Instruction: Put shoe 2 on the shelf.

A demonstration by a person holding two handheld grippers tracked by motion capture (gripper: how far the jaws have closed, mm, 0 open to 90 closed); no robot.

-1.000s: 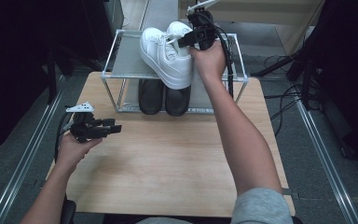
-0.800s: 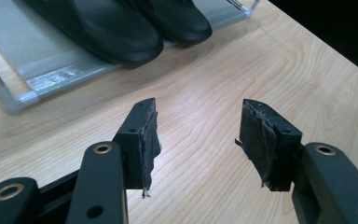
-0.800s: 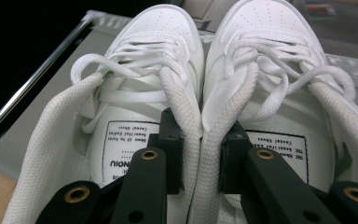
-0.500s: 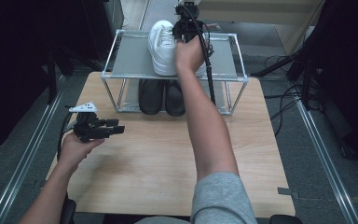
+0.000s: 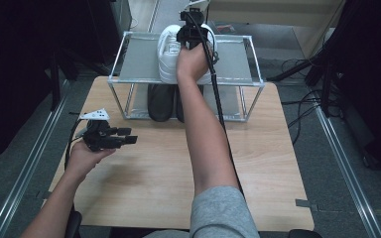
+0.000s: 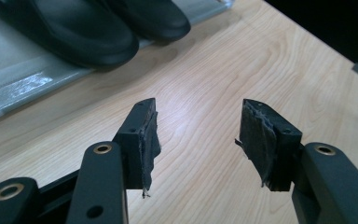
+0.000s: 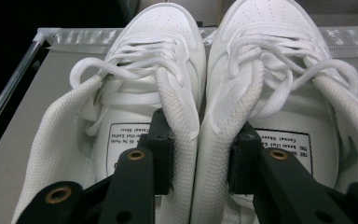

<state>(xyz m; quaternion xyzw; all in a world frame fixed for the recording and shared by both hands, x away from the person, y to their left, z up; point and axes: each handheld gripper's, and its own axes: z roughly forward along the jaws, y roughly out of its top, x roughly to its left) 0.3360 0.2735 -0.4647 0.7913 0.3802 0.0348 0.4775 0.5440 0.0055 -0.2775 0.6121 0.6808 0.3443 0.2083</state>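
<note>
Sitting on top of the rack (image 5: 139, 59), the white sneakers (image 7: 200, 93) are straddled by the right gripper (image 7: 200, 154), jaws just loosening around both inner collars; left gripper (image 6: 198, 140) is held empty, spread wide.

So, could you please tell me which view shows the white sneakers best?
The right gripper view: the sneakers sit close up, side by side, laces and insole labels clear. In the high view they look small on the rack, partly behind the hand.

Open left gripper (image 6: 196, 140) over table (image 6: 270, 60) (black shoes (image 6: 93, 28) beyond).
</note>
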